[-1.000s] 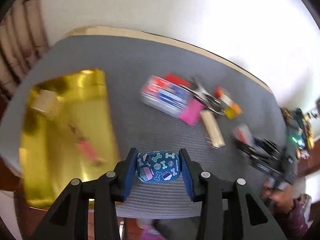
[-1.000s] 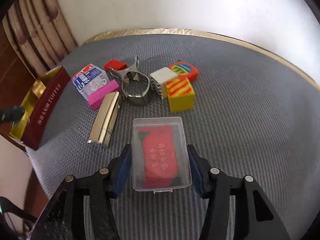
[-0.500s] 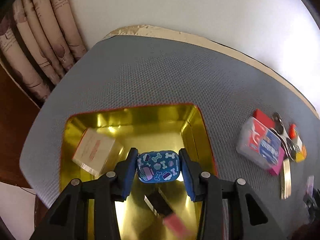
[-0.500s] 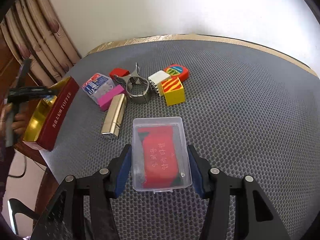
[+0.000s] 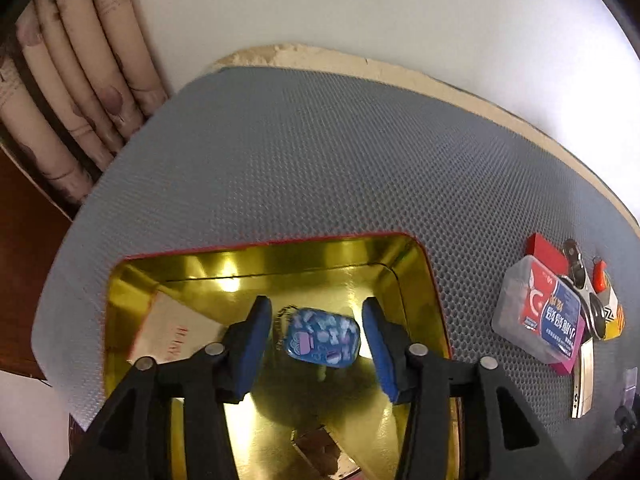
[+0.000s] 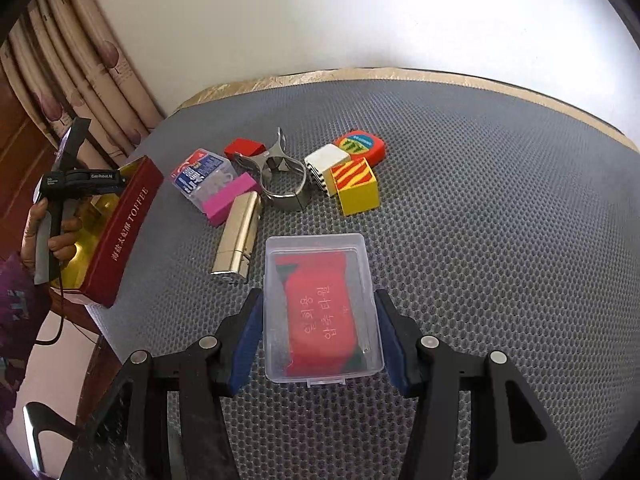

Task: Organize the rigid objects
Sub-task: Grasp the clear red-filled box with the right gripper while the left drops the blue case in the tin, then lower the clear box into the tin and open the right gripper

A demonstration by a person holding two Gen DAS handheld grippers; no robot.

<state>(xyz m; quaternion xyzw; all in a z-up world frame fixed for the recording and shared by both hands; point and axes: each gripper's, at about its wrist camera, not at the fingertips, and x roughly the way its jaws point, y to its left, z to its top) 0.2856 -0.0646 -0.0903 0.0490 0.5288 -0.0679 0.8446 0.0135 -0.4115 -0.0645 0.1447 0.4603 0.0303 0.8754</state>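
Left tongs [image 5: 314, 346] are opening; the patterned blue tin [image 5: 322, 337] drops free into the gold toffee tin [image 5: 416, 280]. Right tongs [image 6: 318, 340] pinch the clear plastic case [image 6: 320, 308] by its long sides: rigid, light, slippery.

The left gripper [image 5: 316, 344] tilts steeply downward at lower centre, its jaws opening, apparently clear of anything between. The right gripper [image 6: 320, 336], lower centre, stays clamped, angled downward.
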